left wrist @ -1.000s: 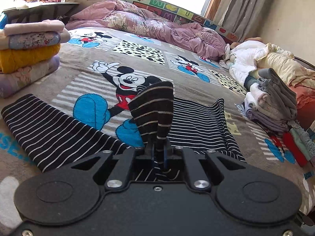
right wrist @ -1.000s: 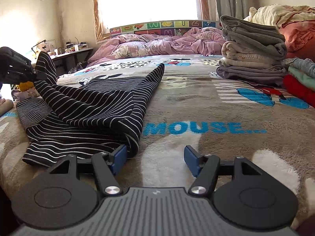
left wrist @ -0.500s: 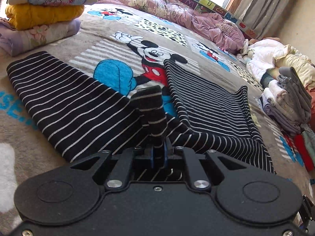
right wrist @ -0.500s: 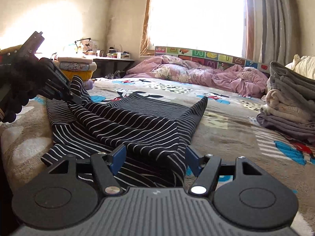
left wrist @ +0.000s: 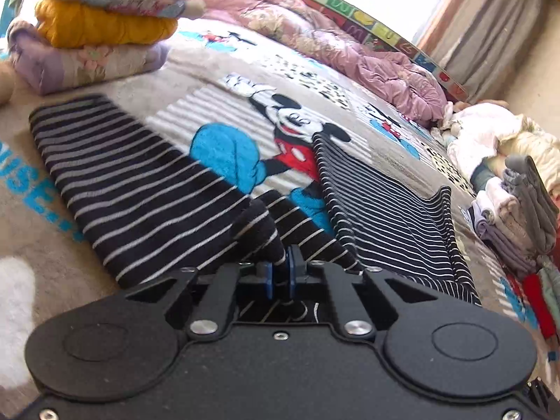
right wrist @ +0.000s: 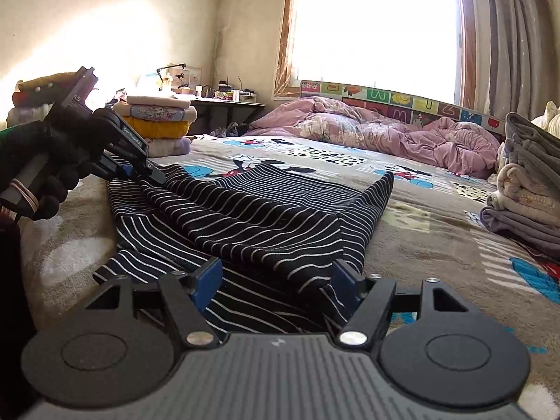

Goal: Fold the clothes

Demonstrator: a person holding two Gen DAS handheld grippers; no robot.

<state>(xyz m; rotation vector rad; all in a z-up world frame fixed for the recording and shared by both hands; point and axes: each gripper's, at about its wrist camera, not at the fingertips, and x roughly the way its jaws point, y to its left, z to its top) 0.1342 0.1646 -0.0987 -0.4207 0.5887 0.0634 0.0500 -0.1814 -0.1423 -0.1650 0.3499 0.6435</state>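
Observation:
A black garment with thin white stripes lies spread on the Mickey Mouse blanket; it also shows in the right wrist view. My left gripper is shut on a bunched fold of the striped garment, low over the bed; it shows in the right wrist view at the left. My right gripper is open, its blue pads on either side of a folded corner of the garment, which lies between them unpinched.
A stack of folded clothes, yellow and lilac, sits at the far left. Folded grey and white clothes and loose laundry sit at the right. A pink duvet lies by the headboard under the window.
My left gripper has lowered the held fold toward the bed and moved forward. My right gripper has moved left, from beside the garment to astride its folded corner.

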